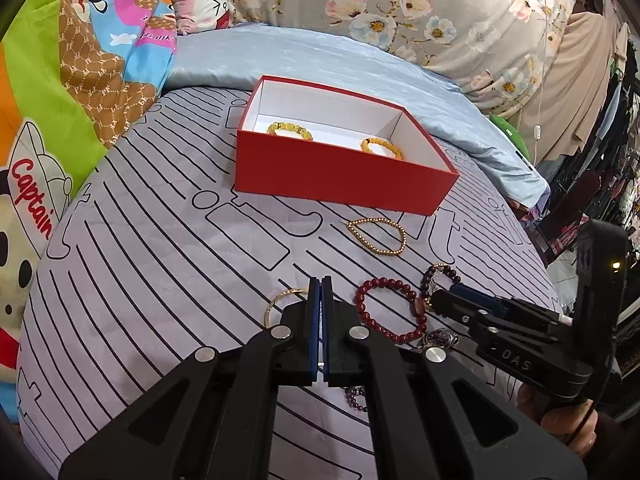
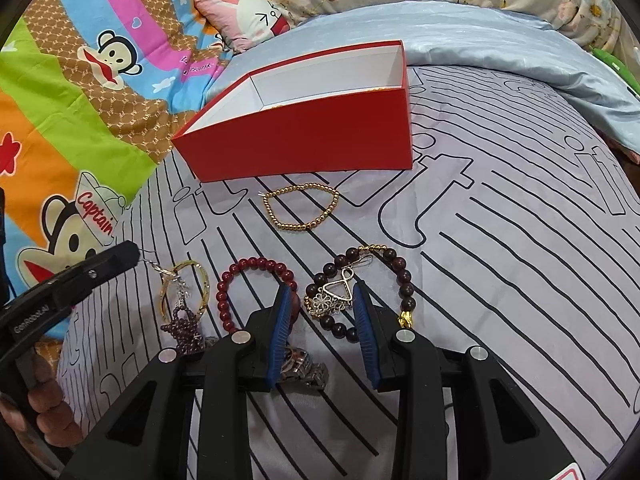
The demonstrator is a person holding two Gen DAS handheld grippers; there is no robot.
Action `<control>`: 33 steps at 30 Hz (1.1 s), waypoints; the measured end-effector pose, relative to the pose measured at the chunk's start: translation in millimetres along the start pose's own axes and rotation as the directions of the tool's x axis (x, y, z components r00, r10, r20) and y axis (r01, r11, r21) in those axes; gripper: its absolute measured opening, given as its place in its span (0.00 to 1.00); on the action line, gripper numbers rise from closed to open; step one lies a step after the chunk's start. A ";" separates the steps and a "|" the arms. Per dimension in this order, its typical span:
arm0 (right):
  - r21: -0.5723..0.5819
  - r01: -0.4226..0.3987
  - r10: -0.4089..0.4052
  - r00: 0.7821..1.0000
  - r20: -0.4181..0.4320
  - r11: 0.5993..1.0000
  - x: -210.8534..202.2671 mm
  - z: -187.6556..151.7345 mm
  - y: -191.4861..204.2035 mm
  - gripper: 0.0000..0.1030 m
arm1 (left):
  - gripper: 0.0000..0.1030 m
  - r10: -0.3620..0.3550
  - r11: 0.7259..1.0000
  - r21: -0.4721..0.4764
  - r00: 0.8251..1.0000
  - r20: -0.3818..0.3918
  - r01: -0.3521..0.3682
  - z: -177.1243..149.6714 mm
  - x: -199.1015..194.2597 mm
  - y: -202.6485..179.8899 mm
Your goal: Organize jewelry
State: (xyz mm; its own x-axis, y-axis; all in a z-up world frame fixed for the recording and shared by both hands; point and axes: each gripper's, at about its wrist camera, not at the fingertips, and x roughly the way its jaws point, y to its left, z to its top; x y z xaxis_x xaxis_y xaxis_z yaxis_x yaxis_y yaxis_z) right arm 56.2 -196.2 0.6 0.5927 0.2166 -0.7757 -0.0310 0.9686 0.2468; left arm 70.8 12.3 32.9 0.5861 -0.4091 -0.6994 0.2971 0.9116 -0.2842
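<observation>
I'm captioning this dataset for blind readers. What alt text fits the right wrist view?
The right gripper, jaws open, straddles a dark beaded bracelet with a silver flower charm on a striped bedsheet. Beyond lie a gold bead bracelet and an open red box.

Brightness: you are getting even, fairly bright indoor light in both views.
Shadows: soft ones are lying close under the red box (image 1: 344,172) and the beads; no hard edges.
Glare: the gripper rivets are catching small highlights, and the blue satin sheet (image 1: 320,60) is showing a mild sheen.
Distortion: fisheye is bending the bedspread stripes (image 2: 520,240), and dark vignetting is closing the corners.
Focus: the centre is staying sharp for you; the far right clutter in the left view is looking dim and soft.
</observation>
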 end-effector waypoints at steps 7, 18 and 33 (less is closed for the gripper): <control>0.006 -0.013 0.013 1.000 -0.011 1.000 5.2 0.2 -3.6 0.16 | 0.00 -0.008 1.000 -0.005 1.000 0.011 0.008 5.8 -3.8 0.7; 0.015 -0.022 0.022 1.000 0.008 1.000 -6.3 1.0 -6.1 0.08 | 0.00 -0.019 1.000 -0.002 1.000 0.012 0.019 9.5 -5.0 -5.3; 0.008 -0.055 0.053 0.990 0.131 0.998 -54.6 31.3 -6.3 0.08 | 0.00 -0.032 0.999 0.029 0.997 0.064 0.030 32.4 -25.8 -14.3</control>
State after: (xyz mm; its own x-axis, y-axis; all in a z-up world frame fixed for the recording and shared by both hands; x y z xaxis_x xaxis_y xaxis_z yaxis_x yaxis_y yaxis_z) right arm 49.3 -218.0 59.6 0.6906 0.2498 -0.6787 -0.0565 0.9542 0.2937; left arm 75.9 8.4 76.3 0.6237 -0.4397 -0.6463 0.3365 0.8973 -0.2857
